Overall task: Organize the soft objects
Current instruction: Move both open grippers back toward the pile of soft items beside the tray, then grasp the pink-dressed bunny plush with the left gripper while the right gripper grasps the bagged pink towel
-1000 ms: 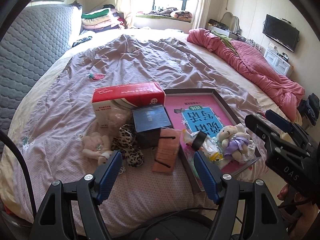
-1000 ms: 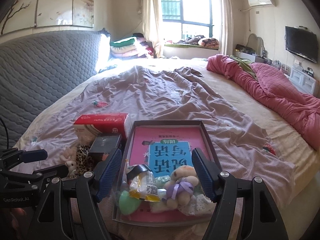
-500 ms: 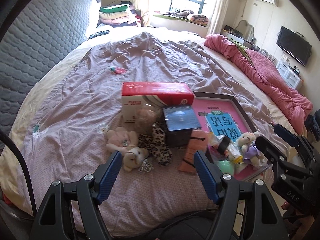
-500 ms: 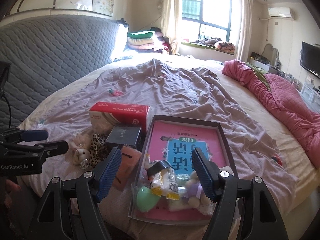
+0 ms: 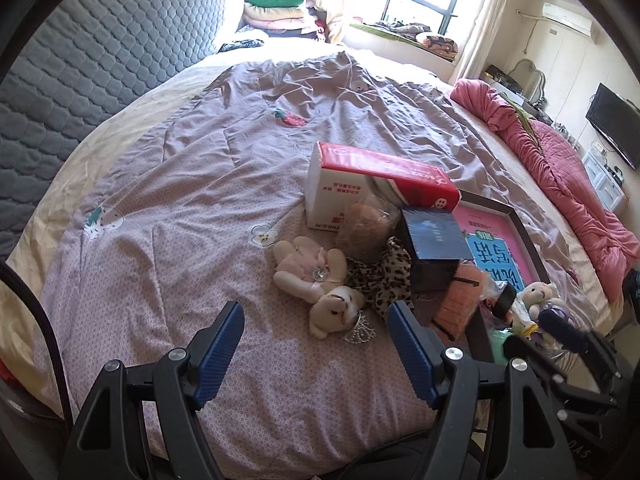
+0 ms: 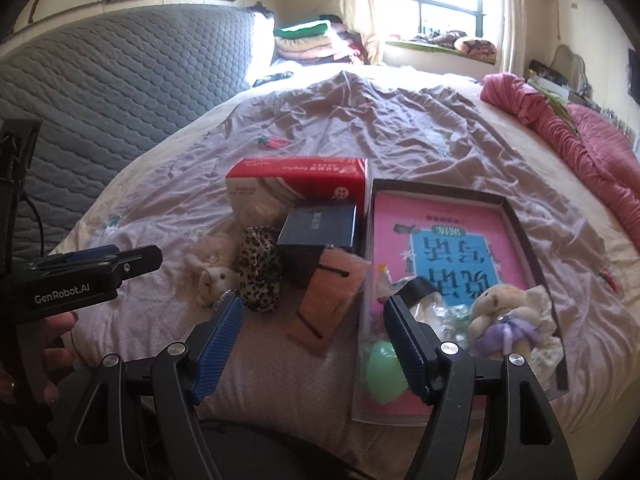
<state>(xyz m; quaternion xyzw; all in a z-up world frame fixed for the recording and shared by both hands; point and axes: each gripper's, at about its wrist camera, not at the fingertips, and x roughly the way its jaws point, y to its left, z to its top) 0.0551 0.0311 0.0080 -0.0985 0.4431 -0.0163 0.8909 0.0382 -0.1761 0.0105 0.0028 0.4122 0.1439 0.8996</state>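
Reading "GenRobot.AI", the left hand-held gripper and right hand-held gripper gape wide, holding nothing.

"GenRobot.AI" stands in white letters on the black body of the left tool, seen from the right wrist view. On the right tool, in the left wrist view, a short white marking sits upside down at the frame's lower right edge and looks like "DAS". The pink book in the tray carries large Chinese characters on a blue panel, upside down. The red and white box has small Chinese print along its top and side, too small to read.
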